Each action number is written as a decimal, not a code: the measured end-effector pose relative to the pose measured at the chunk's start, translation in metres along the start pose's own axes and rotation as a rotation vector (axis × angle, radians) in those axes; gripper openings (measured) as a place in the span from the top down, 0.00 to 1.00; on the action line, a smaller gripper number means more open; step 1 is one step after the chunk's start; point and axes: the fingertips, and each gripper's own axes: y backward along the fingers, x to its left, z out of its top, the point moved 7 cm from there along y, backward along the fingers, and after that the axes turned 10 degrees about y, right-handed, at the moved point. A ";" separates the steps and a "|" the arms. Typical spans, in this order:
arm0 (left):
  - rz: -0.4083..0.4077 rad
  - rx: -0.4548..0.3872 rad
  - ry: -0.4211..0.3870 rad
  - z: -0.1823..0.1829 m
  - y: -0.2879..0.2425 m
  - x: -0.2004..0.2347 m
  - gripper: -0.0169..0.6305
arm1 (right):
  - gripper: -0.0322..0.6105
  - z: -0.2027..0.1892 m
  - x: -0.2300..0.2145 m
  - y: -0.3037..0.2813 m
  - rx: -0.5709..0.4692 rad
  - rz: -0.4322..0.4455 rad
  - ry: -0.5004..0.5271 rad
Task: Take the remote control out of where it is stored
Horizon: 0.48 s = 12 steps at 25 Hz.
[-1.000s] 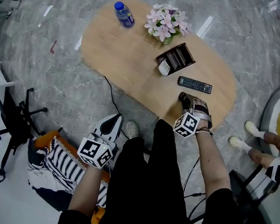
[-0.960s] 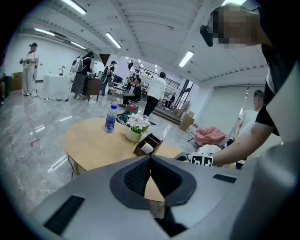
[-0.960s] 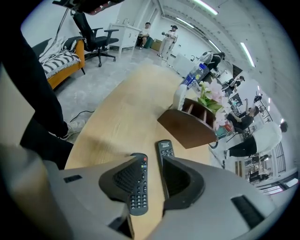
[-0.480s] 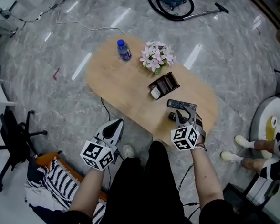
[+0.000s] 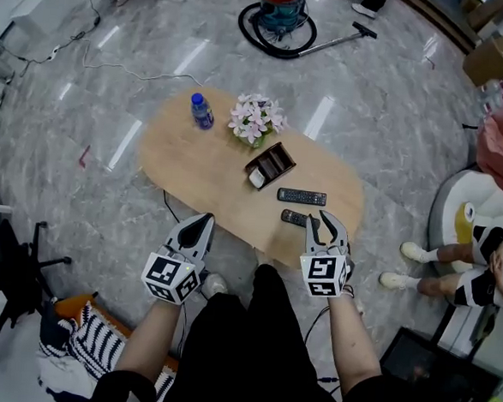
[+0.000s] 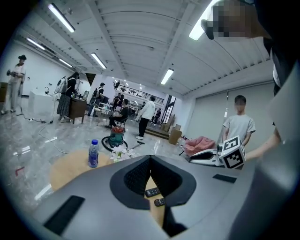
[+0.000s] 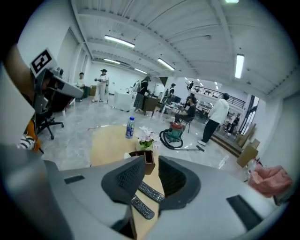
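Note:
Two black remotes lie on the oval wooden table (image 5: pixel 194 162): a long remote (image 5: pixel 302 197) (image 7: pixel 151 191) and a shorter remote (image 5: pixel 295 217) (image 7: pixel 142 207) nearer the front edge. Behind them stands the brown storage box (image 5: pixel 270 163). My right gripper (image 5: pixel 325 227) (image 7: pixel 152 157) hangs above the table's near edge. It is open, its jaws have just been closing, and nothing is between them. My left gripper (image 5: pixel 200 222) (image 6: pixel 150 158) hovers off the table's front, shut and holding nothing.
A blue-capped bottle (image 5: pixel 201 112) and a pot of pink flowers (image 5: pixel 255 119) stand at the table's far side. A vacuum cleaner (image 5: pixel 278 9) sits on the floor beyond. A seated person's feet (image 5: pixel 411 254) are at the right, an office chair (image 5: pixel 7 256) at the left.
Both grippers have risen, the right one further, lifting off the short remote, which stays on the table. The right jaws have narrowed. The whole table now looks farther below.

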 end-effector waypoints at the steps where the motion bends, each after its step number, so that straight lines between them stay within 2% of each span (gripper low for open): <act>1: -0.004 0.001 -0.006 0.001 -0.001 0.000 0.96 | 0.80 0.000 -0.002 0.004 -0.009 -0.006 -0.050; 3: -0.014 0.004 -0.020 0.003 -0.001 -0.002 0.96 | 0.81 -0.002 -0.006 0.011 -0.025 -0.017 -0.151; 5: -0.029 0.004 -0.023 0.004 -0.002 -0.003 0.96 | 0.82 -0.004 -0.008 0.015 -0.030 -0.026 -0.210; 8: -0.049 -0.006 -0.006 0.007 0.000 -0.003 0.96 | 0.82 -0.007 -0.005 0.015 -0.017 -0.025 -0.211; 12: -0.032 -0.019 0.003 0.009 0.002 0.003 0.96 | 0.82 -0.005 0.001 0.007 0.012 -0.001 -0.175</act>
